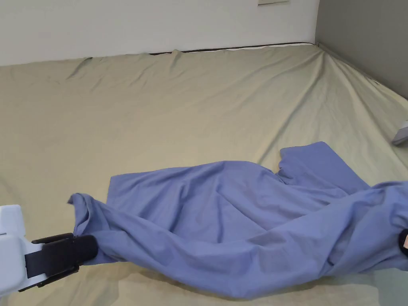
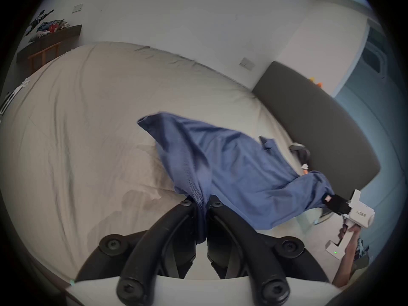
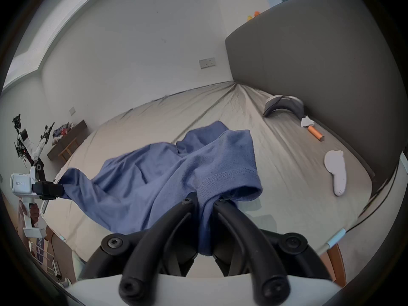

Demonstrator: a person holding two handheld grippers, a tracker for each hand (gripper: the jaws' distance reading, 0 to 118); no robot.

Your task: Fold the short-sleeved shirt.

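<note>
A blue short-sleeved shirt [image 1: 223,223] is stretched across the near side of a bed, its front edge lifted off the sheet and its far part lying rumpled. My left gripper [image 1: 89,247] at the lower left is shut on the shirt's left end; in the left gripper view blue cloth [image 2: 202,202] runs between the closed black jaws. My right gripper [image 3: 204,200] is shut on the other end, by a hemmed sleeve [image 3: 234,178]. In the left gripper view the right gripper [image 2: 329,200] shows farther off, held by a hand. The left gripper [image 3: 60,189] appears at the left of the right gripper view.
The bed carries a beige sheet [image 1: 179,115], wrinkled toward the far right corner. A grey headboard [image 3: 320,68] runs along the right. Near it lie a grey object [image 3: 282,106], an orange-handled tool [image 3: 314,132] and a white footprint-shaped item [image 3: 336,171]. A dark shelf [image 2: 50,39] stands by the wall.
</note>
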